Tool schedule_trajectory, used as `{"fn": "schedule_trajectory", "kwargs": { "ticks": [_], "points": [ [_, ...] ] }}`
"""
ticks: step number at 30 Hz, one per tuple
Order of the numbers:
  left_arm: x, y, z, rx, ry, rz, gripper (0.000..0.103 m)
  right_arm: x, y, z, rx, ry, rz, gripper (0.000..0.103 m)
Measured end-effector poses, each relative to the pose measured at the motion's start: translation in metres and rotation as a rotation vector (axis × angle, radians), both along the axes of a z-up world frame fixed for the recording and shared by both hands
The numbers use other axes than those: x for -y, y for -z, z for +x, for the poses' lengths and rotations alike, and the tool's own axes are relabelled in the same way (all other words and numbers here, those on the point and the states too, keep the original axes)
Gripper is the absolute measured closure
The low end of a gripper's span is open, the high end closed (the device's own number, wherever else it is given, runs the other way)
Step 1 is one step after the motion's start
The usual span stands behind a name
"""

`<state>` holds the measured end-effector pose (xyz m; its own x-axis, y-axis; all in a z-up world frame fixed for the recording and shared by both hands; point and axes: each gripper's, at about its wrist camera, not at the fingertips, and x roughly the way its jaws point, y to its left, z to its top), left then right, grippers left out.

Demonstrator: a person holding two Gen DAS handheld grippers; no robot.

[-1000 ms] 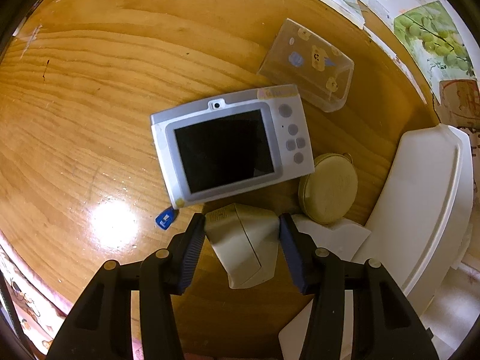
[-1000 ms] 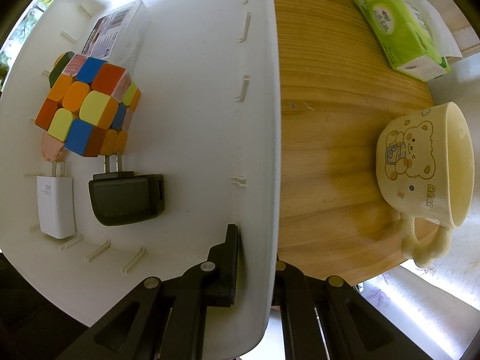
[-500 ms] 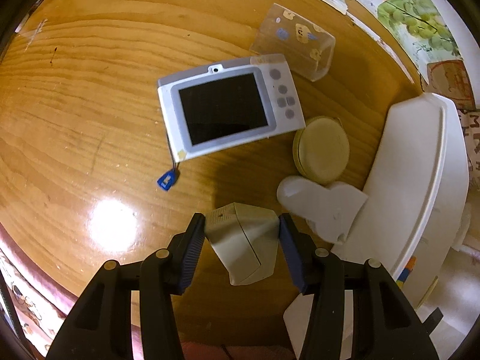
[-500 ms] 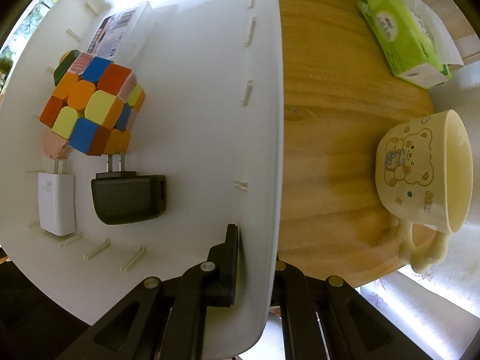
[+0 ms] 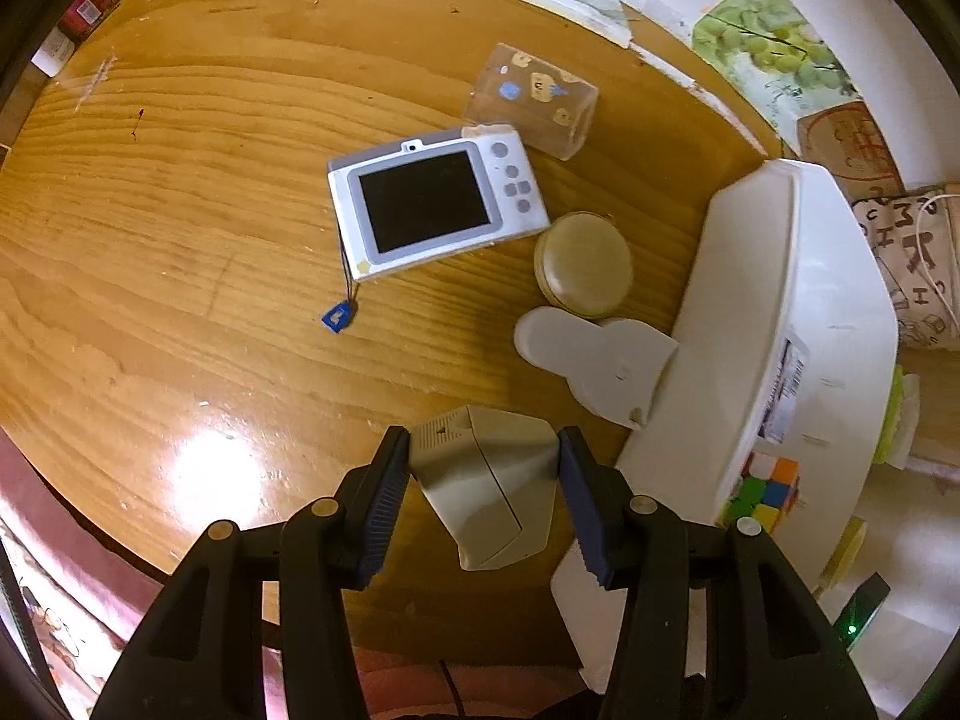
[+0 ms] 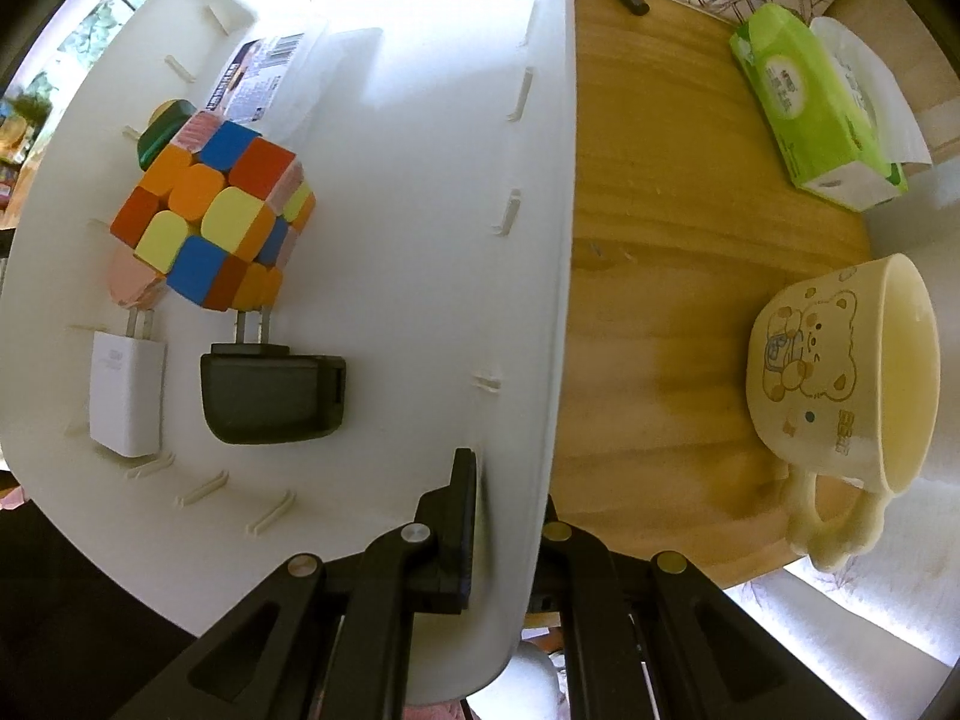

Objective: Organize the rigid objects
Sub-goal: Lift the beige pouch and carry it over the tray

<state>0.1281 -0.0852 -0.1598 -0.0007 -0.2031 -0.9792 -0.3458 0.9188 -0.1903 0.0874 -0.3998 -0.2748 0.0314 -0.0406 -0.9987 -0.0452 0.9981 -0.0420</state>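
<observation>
Left gripper (image 5: 485, 480) clamps the beige charger (image 5: 489, 480), right gripper (image 6: 507, 516) pinches the bin (image 6: 540, 240) wall; a tilt spills the cube (image 6: 216, 216).

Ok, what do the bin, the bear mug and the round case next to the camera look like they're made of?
Bin: white moulded plastic, matte, going by the thin wall and moulded ribs. Bear mug: looks like glazed ceramic, cream with a printed bear and a soft sheen; melamine is possible. Round case: probably fabric-covered, dull beige with a rim seam; hard to confirm.

Mug (image 6: 840, 372): "BEAR", probably. Barcode label (image 6: 255, 75) in bin: unreadable.
</observation>
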Motion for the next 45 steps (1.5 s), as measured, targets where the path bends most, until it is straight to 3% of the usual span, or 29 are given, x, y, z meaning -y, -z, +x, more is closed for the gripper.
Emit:
{"fn": "schedule_trajectory", "kwargs": {
  "ticks": [6,20,35,45],
  "points": [
    [0.012,-0.021,-0.013,0.031,0.006,-0.005,0.050,-0.005,-0.015,0.001,0.015,-0.023,0.010,0.097],
    [0.030,-0.064,0.007,0.142,0.078,0.004,0.050,0.002,-0.026,-0.003,0.042,-0.048,0.029,0.097],
    [0.094,-0.089,0.017,0.201,0.296,0.015,0.050,0.005,-0.027,-0.006,0.060,-0.033,0.043,0.097],
    [0.151,-0.079,0.016,0.153,0.479,0.033,0.050,0.013,-0.029,-0.009,0.078,-0.007,0.060,0.096]
  ]
}}
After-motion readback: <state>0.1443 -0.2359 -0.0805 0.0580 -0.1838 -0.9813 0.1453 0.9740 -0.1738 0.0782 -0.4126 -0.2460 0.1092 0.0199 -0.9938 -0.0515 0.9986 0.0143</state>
